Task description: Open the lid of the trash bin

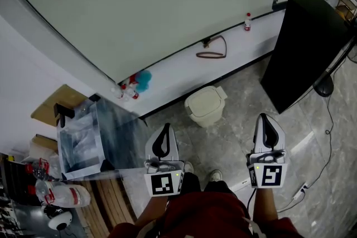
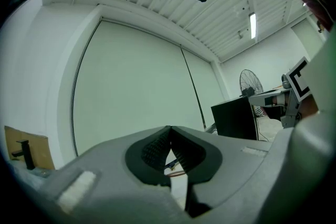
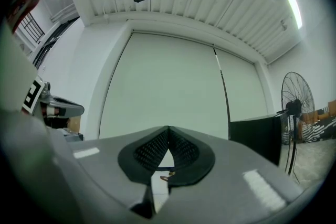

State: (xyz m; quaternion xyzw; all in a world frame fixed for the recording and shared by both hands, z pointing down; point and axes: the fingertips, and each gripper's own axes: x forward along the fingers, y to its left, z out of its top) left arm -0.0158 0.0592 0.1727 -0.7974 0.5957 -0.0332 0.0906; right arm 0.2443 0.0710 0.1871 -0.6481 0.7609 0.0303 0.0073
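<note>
Starting big: got a huge pale wall panel (image 1: pixel 167 8) filling everything ahead of both grippers, plus grey stone-look floor (image 1: pixel 240 103) down below them. Then a tall black cabinet (image 1: pixel 307 47) ahead and off to the outer side of the right gripper (image 1: pixel 268 126). Over on the outer side of the left gripper (image 1: pixel 165 132), spotted a clear plastic crate (image 1: pixel 81 142), fairly near it by the look of things.

Found the cream trash bin (image 1: pixel 205 106) on the floor ahead, roughly between the two grippers and well apart from both, tucked against the white ledge (image 1: pixel 178 72). Can see the lid (image 1: pixel 204 100) down flat, so zero progress on the actual job, judging from this.

Checked both gripper views: left jaws pressed together at the tips with nothing pinched, same story on the right. Hovering above the person's legs, tilted upward, nowhere near the bin.

Smaller bits past the bin: a brown strap loop (image 1: pixel 212 52) and a little red-capped bottle (image 1: pixel 247 22) up on the ledge.

Left to do, pretty much everything: get down to the bin, catch the lid edge, swing it up.
</note>
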